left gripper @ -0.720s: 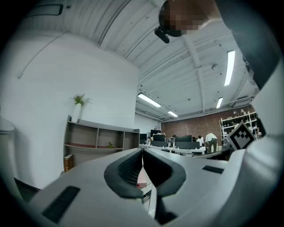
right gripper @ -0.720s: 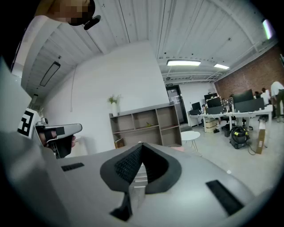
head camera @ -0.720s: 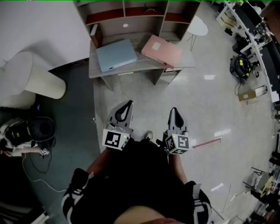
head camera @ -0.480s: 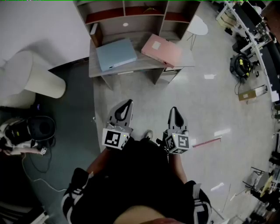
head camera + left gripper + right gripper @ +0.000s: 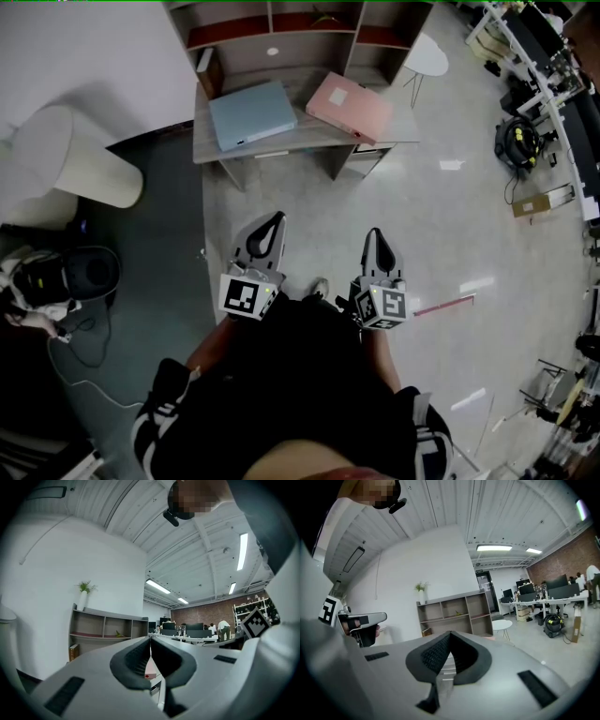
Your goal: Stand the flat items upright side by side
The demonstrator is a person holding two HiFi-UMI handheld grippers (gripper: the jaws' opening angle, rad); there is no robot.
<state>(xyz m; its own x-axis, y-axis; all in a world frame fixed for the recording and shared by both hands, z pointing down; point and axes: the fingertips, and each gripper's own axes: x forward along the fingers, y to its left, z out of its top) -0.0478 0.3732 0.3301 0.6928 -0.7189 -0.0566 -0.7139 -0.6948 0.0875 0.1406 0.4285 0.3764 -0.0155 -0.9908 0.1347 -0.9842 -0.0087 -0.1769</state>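
Tools (image 5: pixel 273 223) (image 5: pixel 373 236) static, folders (image 5: pixel 251 112) (image 5: pixel 349 106) well ahead

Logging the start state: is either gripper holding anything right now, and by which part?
Nothing is held. The left gripper and right gripper are both shut and empty, away from the desk where the blue folder and pink folder lie flat.

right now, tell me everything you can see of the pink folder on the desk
The pink folder is a flat, plain rectangle, stiff-looking like card or plastic, with a pale square label near one end. It lies flat, not upright, turned askew on the right half of the low desk, apart from the blue folder. Nothing touches it but the desktop.
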